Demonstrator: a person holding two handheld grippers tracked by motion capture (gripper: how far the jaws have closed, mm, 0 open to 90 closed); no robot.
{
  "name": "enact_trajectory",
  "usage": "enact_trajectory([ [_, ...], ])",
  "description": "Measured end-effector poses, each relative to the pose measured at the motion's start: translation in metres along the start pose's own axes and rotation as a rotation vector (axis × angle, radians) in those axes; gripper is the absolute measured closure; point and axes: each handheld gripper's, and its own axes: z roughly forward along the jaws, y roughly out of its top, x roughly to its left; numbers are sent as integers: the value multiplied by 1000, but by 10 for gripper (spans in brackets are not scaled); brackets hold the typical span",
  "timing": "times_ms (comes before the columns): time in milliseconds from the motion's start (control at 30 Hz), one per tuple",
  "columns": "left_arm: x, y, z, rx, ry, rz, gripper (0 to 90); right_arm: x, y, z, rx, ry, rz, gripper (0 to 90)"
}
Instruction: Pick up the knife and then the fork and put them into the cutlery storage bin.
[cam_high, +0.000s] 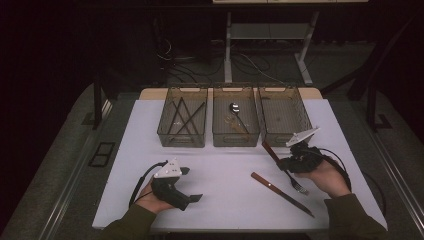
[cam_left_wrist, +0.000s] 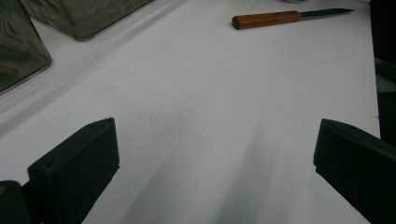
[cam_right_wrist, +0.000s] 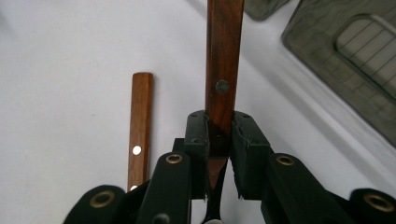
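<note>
Sorting step: fork (cam_high: 287, 171) clamped by handle in right gripper (cam_right_wrist: 219, 140), lower right of high view. Left gripper (cam_left_wrist: 212, 154) jaws apart, nothing held. Next: fork to be carried into right bin (cam_high: 305, 120), released.

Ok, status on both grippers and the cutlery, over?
Right gripper shut on wooden-handled fork. Left gripper open, empty. Wooden-handled knife lies on white table. Nothing in the way.
</note>
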Motion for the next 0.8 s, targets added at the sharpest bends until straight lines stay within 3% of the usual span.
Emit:
enact_trajectory([
  [267, 0, 0, 0, -1, -1, 0, 0, -5, -1, -9, -57, 9, 28, 779],
  [800, 1, 0, -1, -3, -3, 7, 0, -16, 2, -38, -198, -25, 55, 779],
])
